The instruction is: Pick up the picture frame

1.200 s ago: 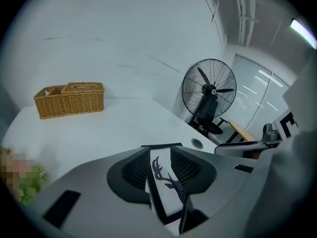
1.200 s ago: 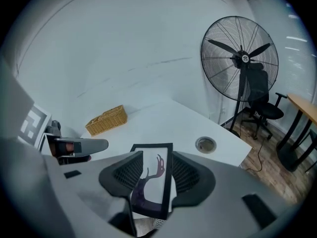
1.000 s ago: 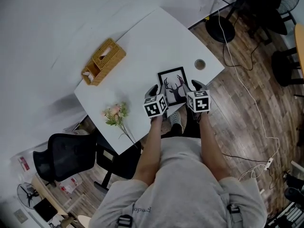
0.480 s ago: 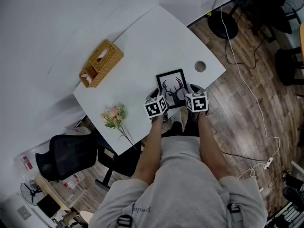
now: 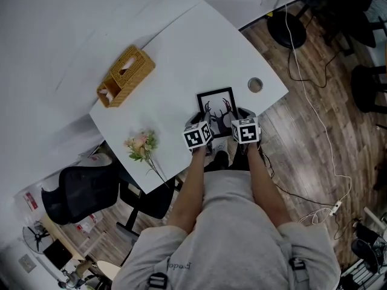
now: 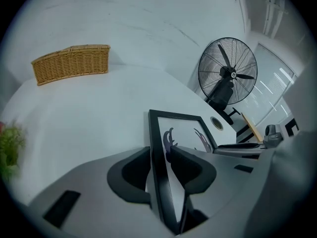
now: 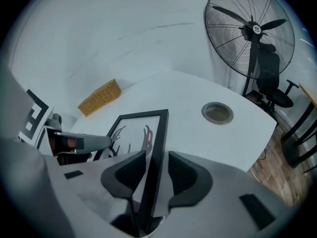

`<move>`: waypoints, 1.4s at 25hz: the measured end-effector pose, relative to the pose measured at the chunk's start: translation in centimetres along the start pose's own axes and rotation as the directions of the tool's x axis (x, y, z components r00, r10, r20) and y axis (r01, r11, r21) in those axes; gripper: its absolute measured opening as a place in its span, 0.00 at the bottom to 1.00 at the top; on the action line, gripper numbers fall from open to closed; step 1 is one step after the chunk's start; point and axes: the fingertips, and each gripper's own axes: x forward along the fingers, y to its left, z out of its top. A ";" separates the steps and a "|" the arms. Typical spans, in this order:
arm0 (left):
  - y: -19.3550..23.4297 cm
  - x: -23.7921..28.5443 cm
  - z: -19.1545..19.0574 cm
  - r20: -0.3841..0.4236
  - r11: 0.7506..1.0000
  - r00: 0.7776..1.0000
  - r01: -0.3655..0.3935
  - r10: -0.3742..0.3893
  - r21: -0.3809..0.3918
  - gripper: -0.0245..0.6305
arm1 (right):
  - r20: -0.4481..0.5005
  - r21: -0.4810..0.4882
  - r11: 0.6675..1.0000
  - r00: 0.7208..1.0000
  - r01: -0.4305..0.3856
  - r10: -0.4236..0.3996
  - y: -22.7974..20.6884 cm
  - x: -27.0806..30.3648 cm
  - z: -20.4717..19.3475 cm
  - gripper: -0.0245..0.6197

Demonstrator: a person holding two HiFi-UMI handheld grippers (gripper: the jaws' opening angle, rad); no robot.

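Observation:
A black picture frame (image 5: 216,104) with a deer-antler print lies flat near the white table's (image 5: 181,59) front edge. My left gripper (image 5: 201,119) straddles its left rail; in the left gripper view the pads sit against that rail (image 6: 157,148) on both sides. My right gripper (image 5: 242,115) straddles the right rail (image 7: 157,138). Its jaws are closing, and slim gaps still show beside the rail. Each gripper view also shows the other gripper across the frame: the right gripper (image 6: 242,148) and the left gripper (image 7: 74,143).
A wicker tissue box (image 5: 126,76) stands at the table's far left and a flower sprig (image 5: 142,145) lies at the near left. A round cable hole (image 5: 255,84) is right of the frame. A black chair (image 5: 84,195) and a floor fan (image 7: 250,31) stand off the table.
Both grippers have sunk and slid forward along the frame's two side rails, which now lie between their jaws. The frame has not moved.

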 end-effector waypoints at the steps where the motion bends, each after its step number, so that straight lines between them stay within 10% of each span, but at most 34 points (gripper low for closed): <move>1: 0.0 0.1 -0.1 0.000 1.000 1.000 0.000 0.000 -0.001 0.26 | -0.003 -0.004 1.000 1.000 0.004 -0.004 0.0 0.0 0.0 0.27; 35: 0.5 -0.4 0.2 0.025 0.996 0.999 -0.020 0.022 -0.091 0.17 | -0.007 0.034 0.999 1.000 -0.004 0.004 0.1 -0.1 -0.1 0.16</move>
